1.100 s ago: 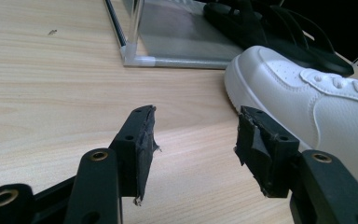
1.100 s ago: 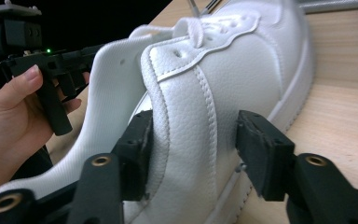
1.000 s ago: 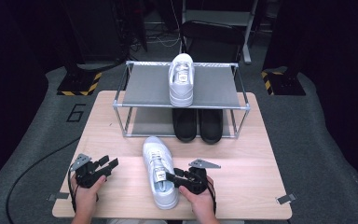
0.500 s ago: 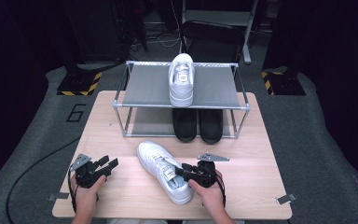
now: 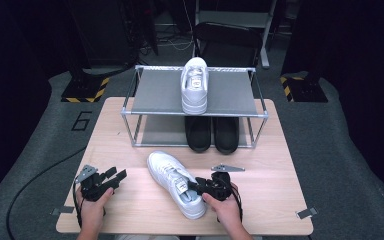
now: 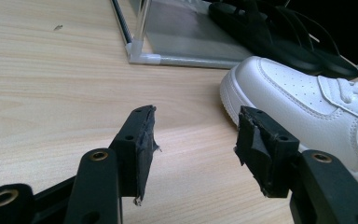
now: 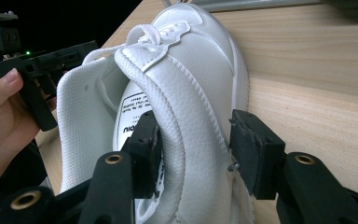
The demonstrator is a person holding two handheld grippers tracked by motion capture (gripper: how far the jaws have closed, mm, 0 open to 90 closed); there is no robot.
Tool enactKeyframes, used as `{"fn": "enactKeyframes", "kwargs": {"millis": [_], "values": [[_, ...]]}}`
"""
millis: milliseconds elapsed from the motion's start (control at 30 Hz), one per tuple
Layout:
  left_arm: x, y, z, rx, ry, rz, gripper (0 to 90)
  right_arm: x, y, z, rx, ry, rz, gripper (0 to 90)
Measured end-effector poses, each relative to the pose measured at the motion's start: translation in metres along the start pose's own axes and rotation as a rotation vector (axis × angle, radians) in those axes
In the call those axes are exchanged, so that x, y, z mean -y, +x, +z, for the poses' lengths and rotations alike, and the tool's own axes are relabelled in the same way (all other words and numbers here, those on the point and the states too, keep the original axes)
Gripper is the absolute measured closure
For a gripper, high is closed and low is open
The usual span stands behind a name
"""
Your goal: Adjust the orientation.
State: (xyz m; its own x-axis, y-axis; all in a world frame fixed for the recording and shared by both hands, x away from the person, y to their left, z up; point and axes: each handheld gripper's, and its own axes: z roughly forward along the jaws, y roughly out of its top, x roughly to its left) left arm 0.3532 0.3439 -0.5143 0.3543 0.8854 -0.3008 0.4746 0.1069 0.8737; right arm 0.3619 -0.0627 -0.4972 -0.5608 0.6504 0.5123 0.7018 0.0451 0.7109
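R tool [image 7: 193, 149] straddles white shoe's [image 5: 176, 182] side wall, jaws just widened, right pad apart; L tool [image 6: 193, 140] open, empty, on table [image 5: 130, 125].

The white sneaker [image 7: 186, 93] looks like smooth, faintly glossy leather with stitched seams. The table [image 6: 51, 84] is pale matt wood grain. The rack [image 5: 130, 114] has shiny metal tubing.

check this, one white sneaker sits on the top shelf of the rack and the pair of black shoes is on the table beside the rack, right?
Not quite. The white sneaker is on the rack's top shelf, but the high view shows the black shoes on the lower shelf, under it.
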Motion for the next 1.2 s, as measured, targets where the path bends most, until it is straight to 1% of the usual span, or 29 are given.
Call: {"fn": "enactKeyframes", "kwargs": {"millis": [33, 67, 100, 167, 200, 333, 367, 400, 433, 500, 600, 633, 733, 767, 800, 900, 1000, 1033, 1100, 1167, 1200], "values": [[0.0000, 0.0000, 0.0001, -0.001, -0.003, -0.003, 46.2, 0.0001, 0.0002, 0.0001, 0.000, 0.000, 0.003, 54.4], [0.0000, 0.0002, 0.0001, -0.002, -0.002, -0.003, 46.2, 0.0001, -0.0001, 0.0001, 0.002, -0.001, -0.005, 54.7], [0.0001, 0.0003, 0.0001, -0.003, -0.001, -0.006, 46.2, 0.0003, 0.0005, 0.0001, 0.004, 0.000, 0.001, 55.3], [0.0002, 0.0004, 0.0001, -0.005, 0.000, -0.007, 46.2, 0.0004, 0.0012, 0.0003, 0.011, -0.005, -0.014, 56.6], [0.0002, 0.0004, 0.0000, -0.005, 0.001, -0.006, 46.2, 0.0003, 0.0024, 0.0001, 0.015, 0.000, -0.007, 56.9], [0.0003, 0.0005, -0.0001, -0.008, 0.000, -0.010, 46.3, -0.0006, 0.0022, 0.0008, 0.021, 0.004, -0.032, 57.8], [0.0004, 0.0007, 0.0000, -0.008, 0.000, -0.010, 46.2, -0.0006, 0.0028, 0.0005, 0.021, 0.008, -0.021, 57.8], [0.0003, 0.0009, -0.0002, -0.008, 0.002, -0.010, 46.2, -0.0006, 0.0019, 0.0005, 0.021, 0.007, -0.033, 57.7], [0.0003, 0.0009, -0.0001, -0.009, 0.001, -0.011, 46.2, -0.0002, 0.0023, 0.0003, 0.020, 0.007, -0.024, 57.7], [0.0004, 0.0013, -0.0001, -0.009, 0.001, -0.011, 46.2, 0.0002, 0.0021, 0.0006, 0.019, -0.001, -0.024, 57.4], [0.0005, 0.0014, 0.0001, -0.007, 0.002, -0.012, 46.2, 0.0002, 0.0009, 0.0007, 0.009, 0.004, -0.020, 55.7], [0.0005, 0.0013, 0.0001, -0.010, 0.001, -0.012, 46.2, 0.0006, 0.0005, 0.0009, 0.005, 0.006, 0.001, 54.5], [0.0004, 0.0019, 0.0002, -0.010, -0.004, -0.011, 46.2, 0.0015, -0.0010, 0.0013, 0.002, -0.002, 0.012, 52.3], [0.0004, 0.0019, 0.0001, -0.011, -0.004, -0.012, 46.2, 0.0016, -0.0011, 0.0009, 0.004, 0.001, 0.007, 52.4], [0.0004, 0.0020, 0.0001, -0.011, -0.004, -0.013, 46.3, 0.0018, -0.0013, 0.0013, 0.004, -0.009, -0.002, 52.5], [0.0005, 0.0021, 0.0002, -0.011, -0.003, -0.012, 46.3, 0.0018, 0.0011, 0.0008, 0.014, -0.013, -0.023, 55.3], [0.0005, 0.0023, 0.0002, -0.012, -0.003, -0.014, 46.2, 0.0016, 0.0015, 0.0007, 0.015, -0.013, -0.016, 56.4], [0.0004, 0.0028, -0.0008, -0.011, 0.011, -0.009, 46.3, 0.0016, 0.0015, 0.0004, 0.012, -0.006, -0.013, 56.4], [0.0005, 0.0034, -0.0010, -0.009, 0.012, -0.005, 46.3, 0.0014, 0.0012, 0.0006, 0.014, -0.009, -0.027, 56.6], [0.0006, 0.0036, -0.0009, -0.009, 0.015, -0.005, 46.3, 0.0011, 0.0026, 0.0005, 0.021, -0.012, -0.030, 57.8], [0.0007, 0.0035, -0.0007, -0.010, 0.014, -0.006, 46.3, 0.0011, 0.0033, 0.0003, 0.026, -0.015, -0.045, 58.5]]}}
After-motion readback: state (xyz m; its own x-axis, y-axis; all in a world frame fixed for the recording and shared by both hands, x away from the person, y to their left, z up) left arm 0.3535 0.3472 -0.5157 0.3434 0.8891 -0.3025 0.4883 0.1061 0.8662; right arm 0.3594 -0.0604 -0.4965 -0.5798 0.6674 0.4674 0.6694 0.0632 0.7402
